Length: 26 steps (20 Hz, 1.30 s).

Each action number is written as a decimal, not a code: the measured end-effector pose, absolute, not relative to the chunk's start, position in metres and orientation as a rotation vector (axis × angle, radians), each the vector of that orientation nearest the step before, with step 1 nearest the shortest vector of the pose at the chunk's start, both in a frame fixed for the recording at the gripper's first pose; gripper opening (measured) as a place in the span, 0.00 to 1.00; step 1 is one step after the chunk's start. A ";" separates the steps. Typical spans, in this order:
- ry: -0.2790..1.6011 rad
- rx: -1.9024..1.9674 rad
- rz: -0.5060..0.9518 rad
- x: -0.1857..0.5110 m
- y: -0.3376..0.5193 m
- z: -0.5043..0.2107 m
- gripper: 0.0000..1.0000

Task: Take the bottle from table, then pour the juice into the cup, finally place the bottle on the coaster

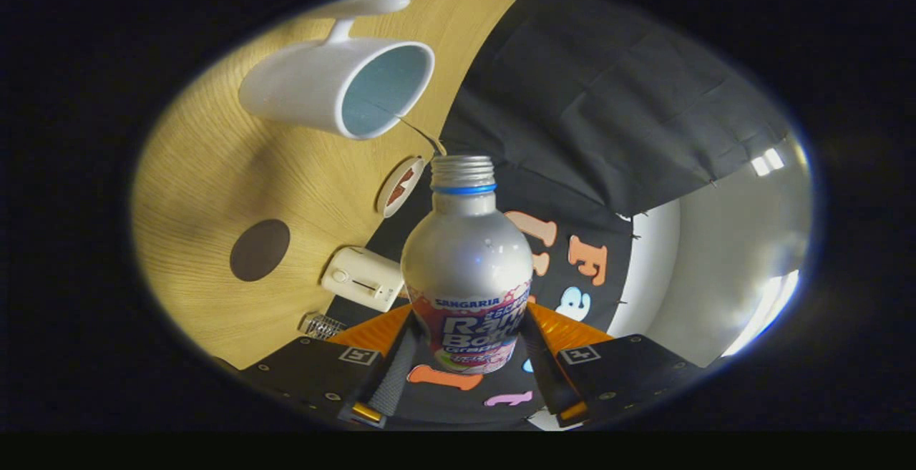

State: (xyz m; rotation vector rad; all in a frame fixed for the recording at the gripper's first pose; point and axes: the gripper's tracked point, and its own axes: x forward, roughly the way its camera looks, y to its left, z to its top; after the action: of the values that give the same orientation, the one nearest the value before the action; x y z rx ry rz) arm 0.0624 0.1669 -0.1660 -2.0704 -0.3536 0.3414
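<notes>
Silver metal bottle [466, 270], uncapped, pinched between both fingers of the tongs [466, 355]; mouth tilted toward white ceramic cup [325, 91], far left on wooden desk [207, 184].

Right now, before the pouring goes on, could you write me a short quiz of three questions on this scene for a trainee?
1. True or false: the gripper is shut on the bottle.
2. The bottle's mouth has: A) a cap on; B) no cap; C) a straw in it.
3. Fill in: the dark round coaster lies on the wooden ____.

Key
1. True: both fingers press on the bottle's lower body.
2. B: the bare threaded neck points toward the white mug.
3. Table; the coaster is bare, beside a small white box.
</notes>
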 end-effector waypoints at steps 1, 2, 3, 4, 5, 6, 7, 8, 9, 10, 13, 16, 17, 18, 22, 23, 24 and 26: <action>-0.354 -2.077 0.340 0.064 0.167 -0.164 0.76; -0.356 -2.082 0.343 0.064 0.168 -0.162 0.76; -0.359 -2.087 0.341 0.065 0.167 -0.161 0.76; -0.364 -2.091 0.343 0.065 0.168 -0.160 0.76; -0.365 -2.092 0.342 0.067 0.168 -0.160 0.76; -0.358 -2.088 0.352 0.066 0.167 -0.161 0.76; -0.363 -2.086 0.359 0.066 0.169 -0.163 0.76; -0.371 -2.094 0.357 0.066 0.170 -0.162 0.76; -0.380 -2.101 0.361 0.066 0.172 -0.161 0.76; -0.386 -2.104 0.364 0.065 0.173 -0.161 0.76; -0.407 -2.113 0.374 0.065 0.176 -0.160 0.76; -0.429 -2.118 0.376 0.066 0.177 -0.160 0.76; -0.438 -2.122 0.381 0.066 0.178 -0.159 0.76; -0.442 -2.124 0.383 0.066 0.179 -0.159 0.76; -0.454 -2.130 0.400 0.066 0.181 -0.160 0.76; -0.457 -2.132 0.404 0.066 0.182 -0.160 0.76; -0.457 -2.132 0.408 0.066 0.182 -0.161 0.76; -0.454 -2.131 0.417 0.064 0.182 -0.164 0.76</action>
State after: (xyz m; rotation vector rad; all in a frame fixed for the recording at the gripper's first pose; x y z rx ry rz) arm 0.0642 0.1825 -0.1635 -2.1313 -0.4537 0.4167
